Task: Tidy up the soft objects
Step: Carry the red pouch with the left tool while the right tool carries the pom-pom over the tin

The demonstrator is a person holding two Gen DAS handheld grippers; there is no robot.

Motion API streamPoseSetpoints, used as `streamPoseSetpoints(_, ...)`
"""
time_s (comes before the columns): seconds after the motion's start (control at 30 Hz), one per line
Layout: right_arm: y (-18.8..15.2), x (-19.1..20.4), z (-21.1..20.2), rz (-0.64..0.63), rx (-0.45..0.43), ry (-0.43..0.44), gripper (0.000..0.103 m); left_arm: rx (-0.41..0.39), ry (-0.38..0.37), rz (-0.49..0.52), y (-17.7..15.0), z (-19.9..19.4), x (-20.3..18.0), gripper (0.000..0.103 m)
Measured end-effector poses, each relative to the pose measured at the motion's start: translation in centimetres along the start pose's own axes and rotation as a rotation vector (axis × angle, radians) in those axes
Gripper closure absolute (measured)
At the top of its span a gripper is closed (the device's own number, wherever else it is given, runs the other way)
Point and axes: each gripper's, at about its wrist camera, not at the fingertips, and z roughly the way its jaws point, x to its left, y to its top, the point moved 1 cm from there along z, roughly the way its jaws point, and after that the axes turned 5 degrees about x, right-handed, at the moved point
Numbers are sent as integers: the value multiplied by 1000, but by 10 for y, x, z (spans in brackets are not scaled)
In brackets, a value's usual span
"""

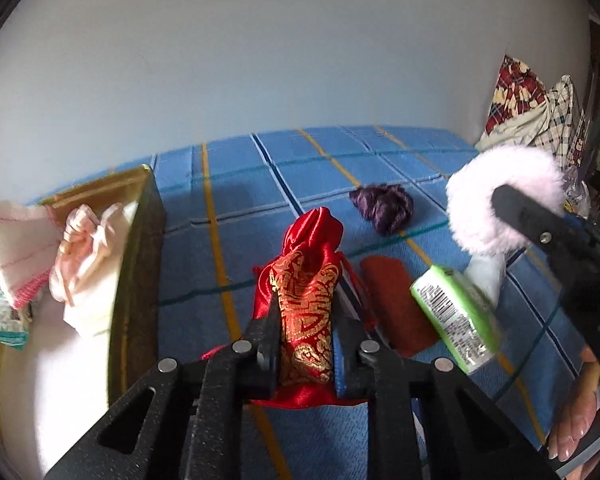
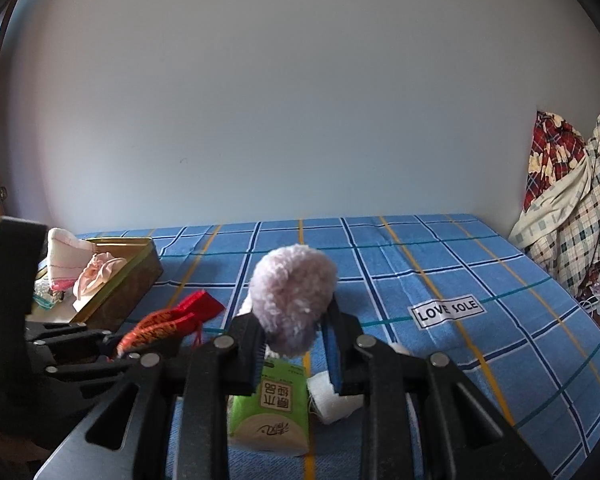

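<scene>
Surroundings: we are working over a blue checked bedsheet [image 1: 308,160], with a gold-rimmed box [image 1: 134,248] at the left holding a pink cloth [image 1: 84,248] and a white towel [image 1: 14,240].
Loose things: we are seeing a purple scrap [image 1: 382,206] and a rust-red cloth [image 1: 396,304] lying on the sheet beyond the pouch, a heap of plaid clothes [image 2: 572,216] far right.
In the way: a green tissue pack [image 2: 274,404] is lying just under the right gripper.
Left gripper [image 1: 306,320]: we are clenching it on the red pouch [image 1: 306,280], pads pressing both sides.
Pouch: it is sitting lifted in the jaws, its long axis running away from us, gathered neck pointing far.
Right gripper [image 2: 296,320]: we are gripping the pink fluffy ball [image 2: 292,296].
</scene>
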Motion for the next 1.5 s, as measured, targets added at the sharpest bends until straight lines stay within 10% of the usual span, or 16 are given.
streamPoseSetpoints(0.43,0,-2,0,1,-3,-2,79,-188,68,0,-1,-27,2,82)
streamPoseSetpoints(1.5,-2,10,-18,-29,-86,20,79,-351,106,-79,-24,-65,32,82)
